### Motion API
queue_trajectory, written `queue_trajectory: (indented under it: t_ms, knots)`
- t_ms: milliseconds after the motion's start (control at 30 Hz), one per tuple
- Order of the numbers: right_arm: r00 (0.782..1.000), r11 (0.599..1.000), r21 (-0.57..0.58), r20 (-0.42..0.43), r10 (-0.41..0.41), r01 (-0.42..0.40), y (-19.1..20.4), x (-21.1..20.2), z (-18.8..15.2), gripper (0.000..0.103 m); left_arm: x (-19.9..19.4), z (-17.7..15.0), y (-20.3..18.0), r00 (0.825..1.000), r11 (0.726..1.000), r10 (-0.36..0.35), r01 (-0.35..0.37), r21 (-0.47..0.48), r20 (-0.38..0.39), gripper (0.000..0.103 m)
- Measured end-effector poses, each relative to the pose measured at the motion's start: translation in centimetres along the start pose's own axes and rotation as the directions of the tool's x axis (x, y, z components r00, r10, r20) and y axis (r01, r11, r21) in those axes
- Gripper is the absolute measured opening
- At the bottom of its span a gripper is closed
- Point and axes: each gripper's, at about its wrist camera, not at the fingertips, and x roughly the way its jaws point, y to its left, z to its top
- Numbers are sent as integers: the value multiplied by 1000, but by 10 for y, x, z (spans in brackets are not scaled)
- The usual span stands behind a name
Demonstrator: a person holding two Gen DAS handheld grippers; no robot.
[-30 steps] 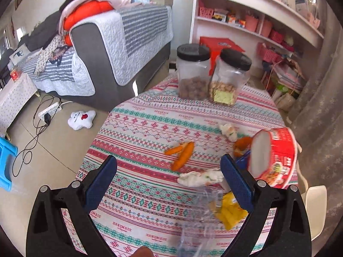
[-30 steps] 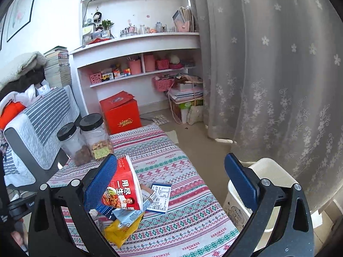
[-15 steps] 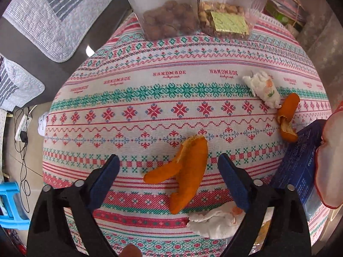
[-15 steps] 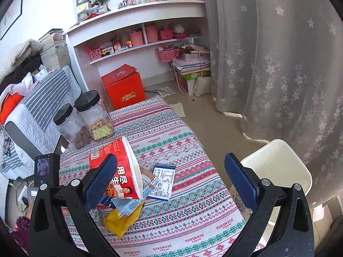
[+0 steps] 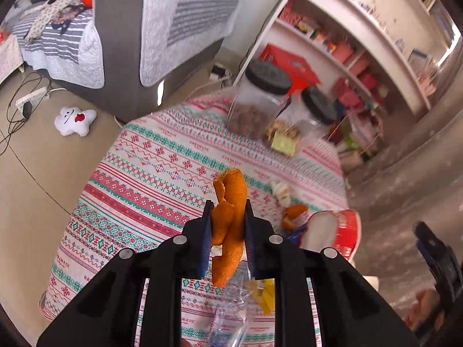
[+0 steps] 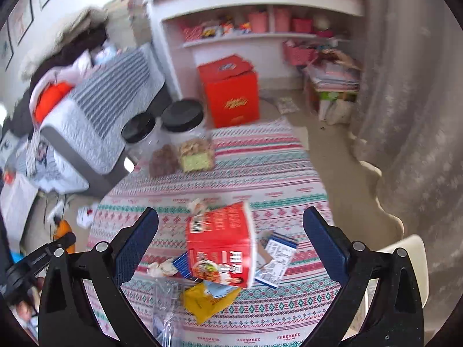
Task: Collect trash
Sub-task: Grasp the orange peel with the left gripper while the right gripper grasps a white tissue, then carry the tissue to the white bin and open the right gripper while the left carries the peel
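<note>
Between the blue pads of the left gripper (image 5: 227, 231), the orange peel (image 5: 230, 217) is hanging above the striped tablecloth (image 5: 150, 173); the jaws have just been closing and are now squeezing it. It is looking light, soft and bendy, so a gentle pinch across its middle is probably enough. At 9 o'clock from the right gripper (image 6: 231, 248), whose fingers are standing wide with nothing in them, the peel is showing again
</note>
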Motion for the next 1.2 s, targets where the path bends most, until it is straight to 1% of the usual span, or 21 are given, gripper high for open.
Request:
queue_trajectory:
  t_ms: [33, 67, 100, 133, 167, 233, 267, 333, 367, 400, 533, 600, 700, 767, 800, 833, 867, 900, 1033, 1100, 1200]
  knots:
    - [997, 999, -25, -68, 27, -29, 16, 18, 13, 96, -13, -5, 5, 999, 1000, -22, 22, -20, 32, 20]
    - [991, 999, -49, -136, 16, -23, 33, 39, 23, 96, -18, -6, 9, 998, 999, -25, 27, -31, 52, 20]
    - [980, 996, -87, -199, -17, 0, 51, 61, 29, 96, -19, -6, 13, 998, 999, -11, 13, -39, 56, 20]
    - [966, 990, -136, -252, -56, 22, 68, 85, 31, 93, -17, -3, 19, 999, 998, 4, -1, -56, 46, 20]
    - [951, 982, -185, -291, -103, 49, 82, 108, 31, 90, -16, 0, 23, 999, 997, -6, 8, -71, 32, 20]
    - [903, 957, -274, -382, -197, 93, 102, 160, 27, 78, -16, 4, 30, 999, 996, -37, 38, -79, 14, 20]
    - [874, 946, -307, -426, -232, 101, 106, 183, 22, 76, -18, 5, 30, 999, 996, -42, 43, -75, 13, 20]
    - [813, 941, -317, -514, -272, 114, 105, 223, 15, 70, -25, 4, 32, 998, 997, -52, 53, -61, 20, 20]
    - [795, 939, -319, -533, -290, 129, 103, 237, 11, 67, -28, 4, 32, 998, 997, -56, 57, -55, 22, 20]
    - [784, 932, -330, -535, -313, 147, 102, 248, 9, 63, -30, 3, 34, 998, 997, -58, 59, -50, 22, 20]
    - [736, 902, -376, -547, -400, 211, 95, 278, 0, 63, -31, 3, 42, 998, 997, -59, 59, -46, 6, 20]
    - [719, 895, -380, -553, -421, 233, 91, 285, -4, 62, -28, 2, 46, 999, 998, -43, 43, -37, -4, 21]
    - [720, 894, -369, -545, -429, 253, 87, 289, -4, 62, -21, 1, 52, 1000, 999, -20, 19, -44, -22, 21]
    - [720, 898, -361, -550, -423, 252, 87, 291, -10, 51, -17, 0, 56, 999, 998, -11, 9, -56, -31, 21]
    - [730, 910, -344, -558, -395, 230, 91, 293, -9, 33, -16, 0, 58, 999, 998, -6, 4, -61, -33, 21]
    - [741, 917, -333, -556, -378, 218, 94, 291, -9, 29, -16, 0, 60, 999, 998, -3, 1, -64, -34, 21]
    - [751, 913, -341, -537, -384, 223, 97, 288, -10, 28, -16, 0, 61, 999, 998, -1, -1, -65, -32, 21]
    - [765, 915, -339, -523, -377, 219, 100, 284, -10, 28, -17, 0, 61, 1000, 998, 2, -4, -66, -30, 21]
    - [838, 953, -272, -483, -253, 131, 113, 246, -2, 28, -19, -1, 62, 1000, 997, -2, 0, -74, -26, 21]
    - [875, 965, -250, -446, -188, 79, 122, 218, 3, 28, -21, 0, 62, 1000, 997, -6, 5, -78, -18, 21]
    - [922, 971, -237, -371, -108, 19, 133, 171, 9, 28, -27, 1, 63, 1000, 996, -20, 21, -88, 5, 21]
